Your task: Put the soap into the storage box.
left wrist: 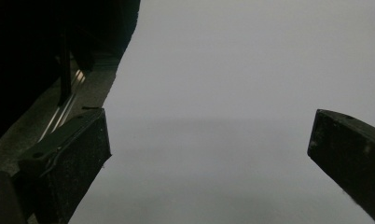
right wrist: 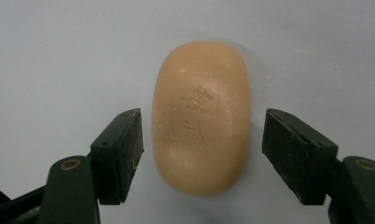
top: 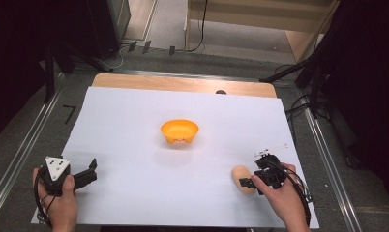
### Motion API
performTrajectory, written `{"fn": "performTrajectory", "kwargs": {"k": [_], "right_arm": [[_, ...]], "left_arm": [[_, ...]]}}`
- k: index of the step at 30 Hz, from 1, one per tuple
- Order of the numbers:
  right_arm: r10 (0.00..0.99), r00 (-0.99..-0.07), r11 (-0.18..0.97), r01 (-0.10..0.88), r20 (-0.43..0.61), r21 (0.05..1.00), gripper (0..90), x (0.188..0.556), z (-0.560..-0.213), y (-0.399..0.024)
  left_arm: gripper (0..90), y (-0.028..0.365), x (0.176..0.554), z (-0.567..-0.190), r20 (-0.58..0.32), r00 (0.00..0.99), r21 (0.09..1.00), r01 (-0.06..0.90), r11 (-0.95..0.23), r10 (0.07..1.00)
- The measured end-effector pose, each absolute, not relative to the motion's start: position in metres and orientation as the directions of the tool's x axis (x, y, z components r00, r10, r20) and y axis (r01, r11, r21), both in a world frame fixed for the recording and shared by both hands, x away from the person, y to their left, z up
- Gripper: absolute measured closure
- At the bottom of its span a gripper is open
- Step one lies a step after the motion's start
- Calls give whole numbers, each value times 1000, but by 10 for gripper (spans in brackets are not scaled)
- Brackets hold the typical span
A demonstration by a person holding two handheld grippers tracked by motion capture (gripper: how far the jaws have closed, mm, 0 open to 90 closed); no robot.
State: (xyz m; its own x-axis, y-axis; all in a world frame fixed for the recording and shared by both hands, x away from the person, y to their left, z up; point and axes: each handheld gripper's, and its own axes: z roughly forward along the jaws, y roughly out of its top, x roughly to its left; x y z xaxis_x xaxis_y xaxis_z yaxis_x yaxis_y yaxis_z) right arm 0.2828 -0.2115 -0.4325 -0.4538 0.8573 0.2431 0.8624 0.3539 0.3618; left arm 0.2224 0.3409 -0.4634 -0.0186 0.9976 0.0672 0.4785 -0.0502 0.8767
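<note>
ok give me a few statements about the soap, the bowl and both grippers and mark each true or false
1. The soap bar lies between the right gripper's jaws, with a gap showing on each side. True.
2. The soap is inside the orange bowl. False: it lies on the white sheet, nearer the person and to the right of the bowl.
3. The left gripper holds the bowl. False: its jaws stand wide apart with nothing but white sheet between them.
4. The bowl stands upright near the middle of the sheet. True.
5. The soap has a mark pressed into its top face. True.
6. The soap is bright blue. False: it is a pale peach colour.
</note>
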Motion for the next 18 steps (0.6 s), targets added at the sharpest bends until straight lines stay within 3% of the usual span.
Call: {"fn": "performTrajectory", "kwargs": {"k": [12, 18], "right_arm": [[861, -485, 427, 854, 155, 299, 313, 290, -451, -192], [858, -499, 443, 839, 122, 316, 319, 288, -453, -189]], "left_arm": [[0, 343, 223, -463, 51, -20, 877, 480, -35, 998], [0, 342, 223, -463, 59, -19, 874, 484, -43, 998]]}}
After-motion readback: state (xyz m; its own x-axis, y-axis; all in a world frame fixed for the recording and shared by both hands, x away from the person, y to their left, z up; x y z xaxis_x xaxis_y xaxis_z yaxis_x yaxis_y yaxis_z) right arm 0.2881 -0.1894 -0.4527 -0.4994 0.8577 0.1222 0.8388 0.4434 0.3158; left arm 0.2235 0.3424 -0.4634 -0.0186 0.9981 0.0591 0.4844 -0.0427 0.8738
